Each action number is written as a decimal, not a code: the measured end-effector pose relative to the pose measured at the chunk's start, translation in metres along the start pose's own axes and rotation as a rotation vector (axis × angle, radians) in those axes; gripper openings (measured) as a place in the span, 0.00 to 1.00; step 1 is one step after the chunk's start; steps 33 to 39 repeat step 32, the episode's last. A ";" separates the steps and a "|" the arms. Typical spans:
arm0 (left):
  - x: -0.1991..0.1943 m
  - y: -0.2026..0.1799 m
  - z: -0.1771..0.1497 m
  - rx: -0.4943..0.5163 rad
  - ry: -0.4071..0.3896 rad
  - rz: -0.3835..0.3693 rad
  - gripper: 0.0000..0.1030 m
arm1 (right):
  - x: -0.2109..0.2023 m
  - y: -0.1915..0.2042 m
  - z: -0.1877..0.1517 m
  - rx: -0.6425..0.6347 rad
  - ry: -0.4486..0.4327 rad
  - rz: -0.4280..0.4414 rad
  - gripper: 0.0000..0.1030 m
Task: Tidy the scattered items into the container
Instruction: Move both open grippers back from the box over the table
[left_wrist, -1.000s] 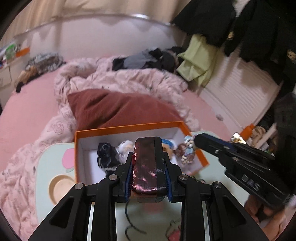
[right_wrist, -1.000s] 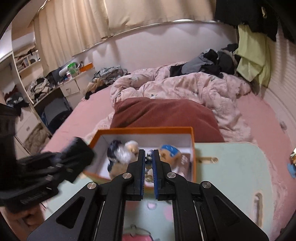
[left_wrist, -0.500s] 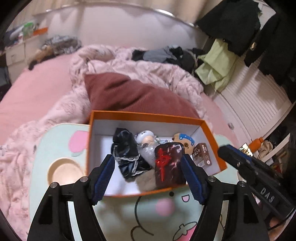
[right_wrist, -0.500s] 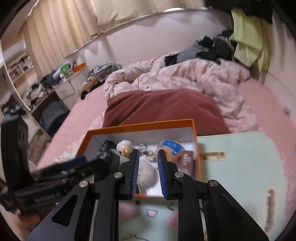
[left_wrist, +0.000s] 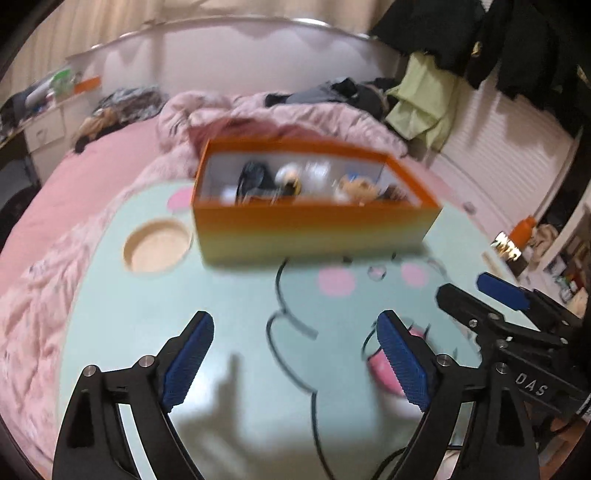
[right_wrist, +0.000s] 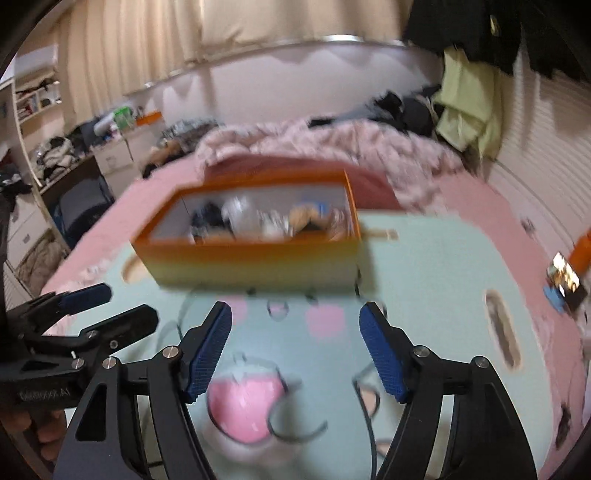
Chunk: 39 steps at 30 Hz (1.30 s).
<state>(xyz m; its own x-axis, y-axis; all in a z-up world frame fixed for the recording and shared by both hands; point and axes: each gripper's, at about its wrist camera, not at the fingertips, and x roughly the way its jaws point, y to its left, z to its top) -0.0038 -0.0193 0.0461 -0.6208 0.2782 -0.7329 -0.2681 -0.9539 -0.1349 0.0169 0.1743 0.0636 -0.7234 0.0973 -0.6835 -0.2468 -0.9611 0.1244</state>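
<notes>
**Left wrist view.**
- Left tongs (left_wrist: 295, 363): jaws wide and opening further, nothing between the blue pads; they hang over bare desk.
- Desk (left_wrist: 229, 295): pale green lap desk with a cartoon face printed on it and a round cup recess (left_wrist: 157, 245) at its left; it lies on the bed.
- Container (left_wrist: 314, 229): orange open-topped cardboard box at the far side of the desk, well apart from the tongs. Picture blurred.
- Scattered items (left_wrist: 295, 182): small figures and toys, all inside the container; a dark piece at left, a white-headed figure in the middle, a tan one at right. None shows loose on the desk.
- Right tongs (left_wrist: 476, 295): seen at the right edge, jaws parted, empty.

**Right wrist view.**
- Right tongs (right_wrist: 295, 345): jaws apart and opening, nothing held, above the printed pink mouth.
- Container (right_wrist: 255, 264): ahead and slightly left, at the desk's far edge, in front of a dark red pillow (right_wrist: 373, 184).
- Left tongs (right_wrist: 99, 306): at the left edge, jaws parted, empty.

**Handling, judged.**
- Items: light, small, hard plastic or soft plush; thin parts look fragile. Take each by the body, not by limbs or head.
- Container: light, thin-walled card; it would flex if pinched. Take it by a side wall near a corner.
</notes>
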 end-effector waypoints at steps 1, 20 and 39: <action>0.003 0.001 -0.006 -0.002 0.010 0.012 0.87 | 0.003 -0.002 -0.005 0.007 0.016 -0.006 0.70; 0.022 0.001 -0.036 0.047 0.010 0.151 1.00 | 0.025 -0.007 -0.038 -0.004 0.132 -0.142 1.00; 0.023 0.000 -0.034 0.051 0.006 0.149 1.00 | 0.027 -0.006 -0.039 -0.008 0.129 -0.140 1.00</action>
